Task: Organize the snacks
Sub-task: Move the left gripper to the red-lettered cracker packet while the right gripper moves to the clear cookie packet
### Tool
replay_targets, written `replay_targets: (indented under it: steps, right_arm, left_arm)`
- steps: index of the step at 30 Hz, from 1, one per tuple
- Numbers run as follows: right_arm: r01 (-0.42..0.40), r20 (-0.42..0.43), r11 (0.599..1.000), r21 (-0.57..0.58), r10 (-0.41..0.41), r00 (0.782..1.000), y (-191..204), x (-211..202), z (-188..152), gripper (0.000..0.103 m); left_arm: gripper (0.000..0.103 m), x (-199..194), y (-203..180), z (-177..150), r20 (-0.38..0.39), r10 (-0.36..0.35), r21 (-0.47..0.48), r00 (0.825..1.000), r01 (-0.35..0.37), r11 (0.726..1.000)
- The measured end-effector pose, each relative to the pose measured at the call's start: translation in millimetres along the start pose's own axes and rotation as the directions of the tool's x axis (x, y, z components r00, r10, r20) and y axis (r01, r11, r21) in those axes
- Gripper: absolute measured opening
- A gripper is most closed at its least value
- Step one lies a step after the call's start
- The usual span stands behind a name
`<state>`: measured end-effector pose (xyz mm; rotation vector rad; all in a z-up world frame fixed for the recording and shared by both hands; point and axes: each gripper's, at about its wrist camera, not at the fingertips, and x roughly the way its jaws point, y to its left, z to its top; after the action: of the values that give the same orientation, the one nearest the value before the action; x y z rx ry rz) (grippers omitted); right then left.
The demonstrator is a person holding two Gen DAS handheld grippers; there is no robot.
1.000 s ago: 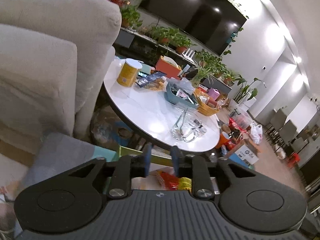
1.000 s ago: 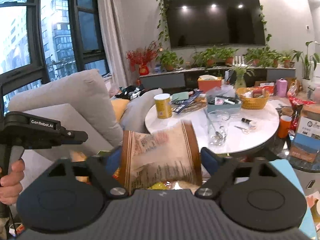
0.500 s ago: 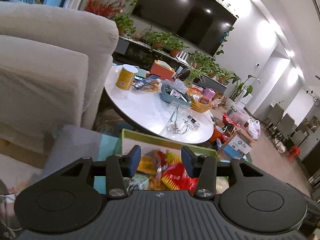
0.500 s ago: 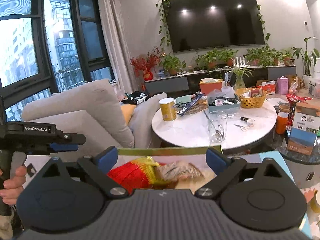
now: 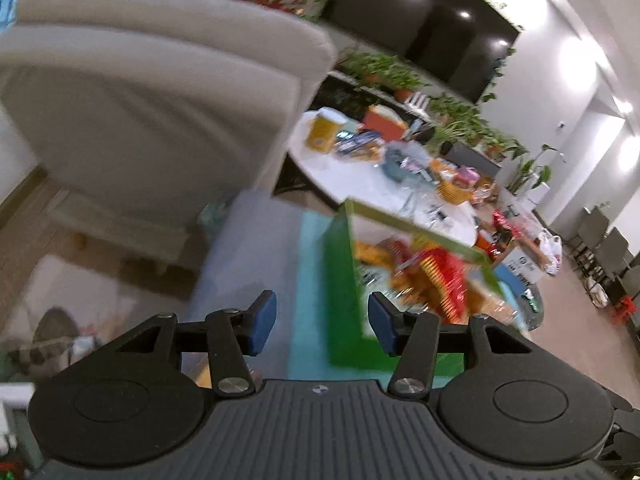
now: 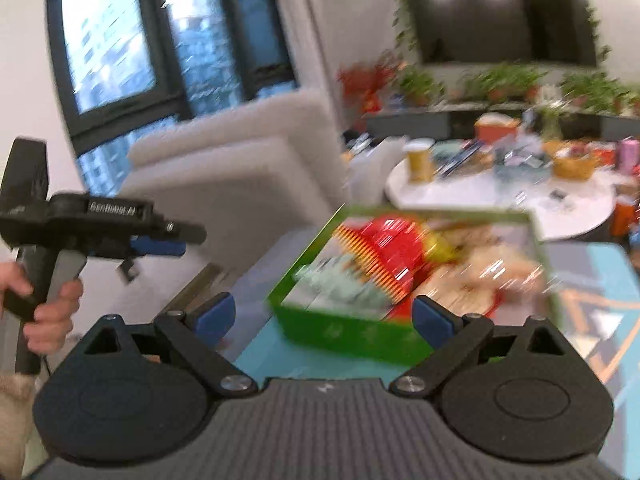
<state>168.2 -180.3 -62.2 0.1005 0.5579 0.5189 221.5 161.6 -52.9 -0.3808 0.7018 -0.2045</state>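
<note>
Compared with a second ago, your right gripper [image 6: 324, 320] no longer holds the striped brown snack bag; its jaws stand wide with nothing between the pads. Your left gripper [image 5: 316, 326] was nearly closed then; its jaws are now opening, at a medium gap, and nothing lies between them. Both views have swung away from the round white bench [image 5: 376, 184] toward the sofa [image 5: 152, 112], and both are motion-blurred.

The green box [image 6: 352, 336] of snacks [image 6: 384, 248] sits on the blue patterned surface [image 6: 592, 280]. In the right wrist view it lies just ahead of the jaws, from 12 to 2 o'clock. In the left wrist view it lies at 2 o'clock, with its near green wall [image 5: 340, 280] just beyond the right-hand pad. Red, yellow and pale packets fill it; their print is too blurred to read.

Readable writing: the body of the left gripper, seen at 9 o'clock in the right wrist view with your hand [image 6: 48, 312] on its handle, carries white lettering that reads roughly "GenRobot.AI". The yellow can [image 6: 418, 160] on the bench shows no legible label.
</note>
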Motion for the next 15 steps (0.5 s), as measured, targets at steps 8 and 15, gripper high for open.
replay_targets:
  steps: [8,15]
  right_arm:
    - [-0.066,-0.158,0.994,-0.085,0.052,0.986,31.6,42.3,-31.5,0.09]
    - [-0.057,-0.212,0.994,-0.091,0.037,0.977,32.9,66.7,-39.6,0.09]
  left_arm:
    - [0.048,7.8,43.0,-33.4,-0.101,0.048,-0.026,0.994,-0.051,0.998]
    - [0.048,19.0,48.4,-48.4,-0.136,0.051,0.029,0.989,-0.047,0.998]
